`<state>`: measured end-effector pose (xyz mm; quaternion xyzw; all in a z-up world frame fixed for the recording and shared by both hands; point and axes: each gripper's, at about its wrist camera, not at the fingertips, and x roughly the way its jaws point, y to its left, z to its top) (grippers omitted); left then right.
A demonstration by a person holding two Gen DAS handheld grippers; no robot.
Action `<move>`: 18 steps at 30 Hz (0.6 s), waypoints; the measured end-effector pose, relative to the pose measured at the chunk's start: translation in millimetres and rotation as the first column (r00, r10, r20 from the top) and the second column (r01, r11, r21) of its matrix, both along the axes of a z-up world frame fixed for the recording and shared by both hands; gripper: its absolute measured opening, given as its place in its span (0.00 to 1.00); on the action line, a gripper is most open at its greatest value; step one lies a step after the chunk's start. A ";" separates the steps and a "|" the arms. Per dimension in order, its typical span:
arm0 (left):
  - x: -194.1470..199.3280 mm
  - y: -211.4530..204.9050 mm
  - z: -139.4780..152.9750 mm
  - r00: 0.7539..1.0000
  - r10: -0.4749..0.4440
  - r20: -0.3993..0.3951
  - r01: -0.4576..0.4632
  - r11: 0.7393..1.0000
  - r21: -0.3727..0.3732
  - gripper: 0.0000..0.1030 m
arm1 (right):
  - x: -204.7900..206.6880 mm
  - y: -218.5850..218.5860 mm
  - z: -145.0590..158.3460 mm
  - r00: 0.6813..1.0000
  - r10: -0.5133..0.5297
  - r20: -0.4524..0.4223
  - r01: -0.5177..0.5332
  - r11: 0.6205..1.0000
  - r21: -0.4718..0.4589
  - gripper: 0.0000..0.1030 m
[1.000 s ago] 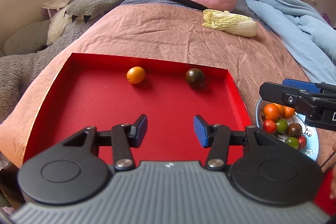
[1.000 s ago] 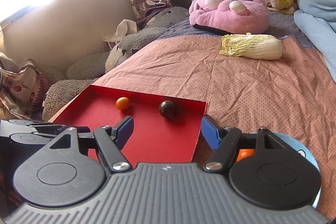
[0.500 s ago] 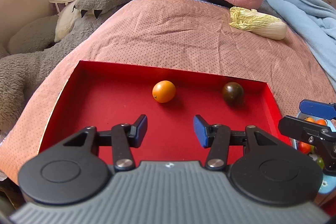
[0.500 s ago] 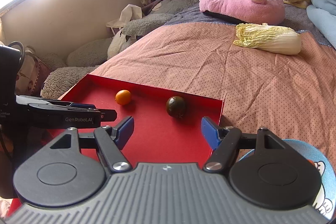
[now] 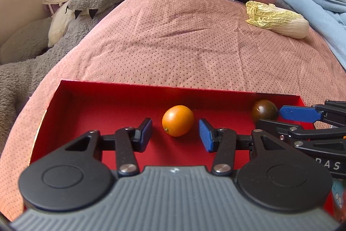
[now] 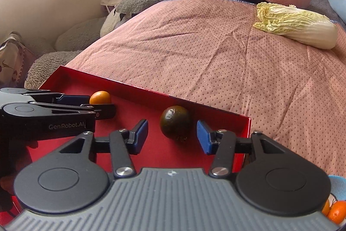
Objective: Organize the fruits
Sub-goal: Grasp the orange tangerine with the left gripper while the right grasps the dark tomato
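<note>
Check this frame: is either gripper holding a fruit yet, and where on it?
Neither. The orange fruit sits between the left gripper pads, the dark fruit between the closing right gripper pads, gaps both sides.

Left gripper (image 5: pixel 175 133) angled steeply down over the far half of the red tray (image 5: pixel 108 101), blue pads closing yet clear on both sides of the orange fruit (image 5: pixel 177 120) between them. Right gripper (image 6: pixel 172 136) tilted down just as steeply near the tray's far right corner, blue pads closing either side of the dark fruit (image 6: pixel 175 122), a gap visible on each side. Both grippers side by side, close together, each one's black linkage showing at the edge of the other's view.
</note>
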<state>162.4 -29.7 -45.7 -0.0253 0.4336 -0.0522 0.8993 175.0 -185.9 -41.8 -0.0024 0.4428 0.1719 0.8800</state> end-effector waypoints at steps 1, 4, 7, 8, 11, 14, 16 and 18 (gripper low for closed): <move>0.9 0.5 -0.5 1.000 0.001 0.004 -0.001 1.000 -0.002 0.47 | 2.8 2.8 -2.7 1.000 0.002 -0.002 -0.002 1.000 -0.018 0.52; 1.1 0.8 -0.7 1.000 -0.002 0.010 0.002 1.000 -0.016 0.36 | 8.5 4.6 -8.7 1.000 0.003 -0.015 -0.003 1.000 -0.021 0.44; -1.0 0.5 -1.5 1.000 0.002 0.017 -0.002 1.000 -0.024 0.35 | 8.8 3.7 -10.5 1.000 0.005 -0.013 -0.005 1.000 -0.022 0.41; -2.0 0.4 -1.7 1.000 0.004 0.020 -0.004 1.000 -0.024 0.34 | 8.2 3.5 -10.3 1.000 0.006 -0.012 -0.007 1.000 -0.024 0.41; -5.1 0.6 0.3 1.000 0.017 0.016 -0.017 0.999 -0.037 0.34 | 1.4 0.6 -7.2 1.000 0.004 -0.014 -0.004 1.000 -0.006 0.41; -10.9 0.8 2.3 1.000 0.026 0.009 -0.026 0.999 -0.045 0.34 | -14.5 -3.4 0.0 1.000 0.005 -0.006 -0.005 1.000 0.019 0.41; -16.6 0.3 4.1 0.999 0.032 0.010 -0.032 0.999 -0.042 0.34 | -29.9 -6.0 5.3 1.000 0.007 -0.002 -0.007 0.999 0.031 0.41; -23.2 0.4 6.9 0.999 0.041 0.011 -0.041 0.998 -0.040 0.34 | -46.4 -9.8 11.4 1.000 0.006 -0.001 -0.006 0.999 0.053 0.41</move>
